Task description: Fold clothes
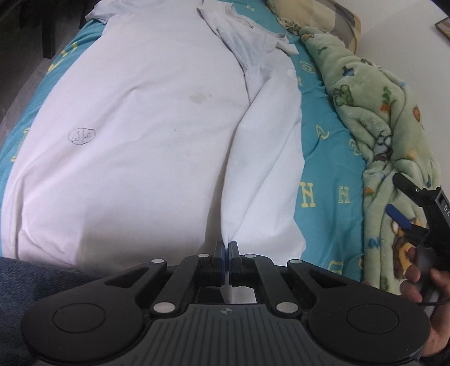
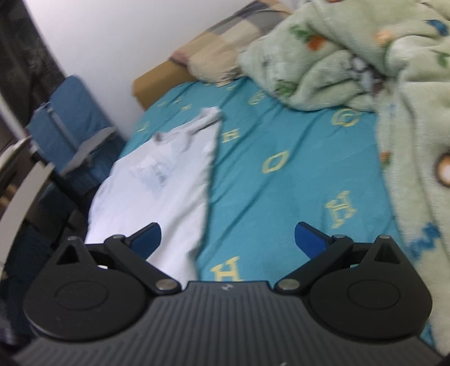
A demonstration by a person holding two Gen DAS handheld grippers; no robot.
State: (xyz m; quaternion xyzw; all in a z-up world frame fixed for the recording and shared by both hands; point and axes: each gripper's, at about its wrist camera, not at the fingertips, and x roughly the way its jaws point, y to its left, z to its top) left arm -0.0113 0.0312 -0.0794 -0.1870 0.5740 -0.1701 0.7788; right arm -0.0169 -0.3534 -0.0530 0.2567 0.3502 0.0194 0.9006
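Shirt [image 1: 135, 118] hem is pinched between left gripper [image 1: 225, 250] jaws; thin bite may slip. Right gripper [image 2: 227, 239] jaws spread, empty.

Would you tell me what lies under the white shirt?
The white shirt lies on a teal bedsheet with yellow letters; whatever is beneath its middle is covered.

shirt [image 1: 126, 135] flat on bedsheet [image 1: 326, 157] | blanket [image 1: 388, 135] heaped to shirt's R | pillow [image 1: 317, 14] behind blanket
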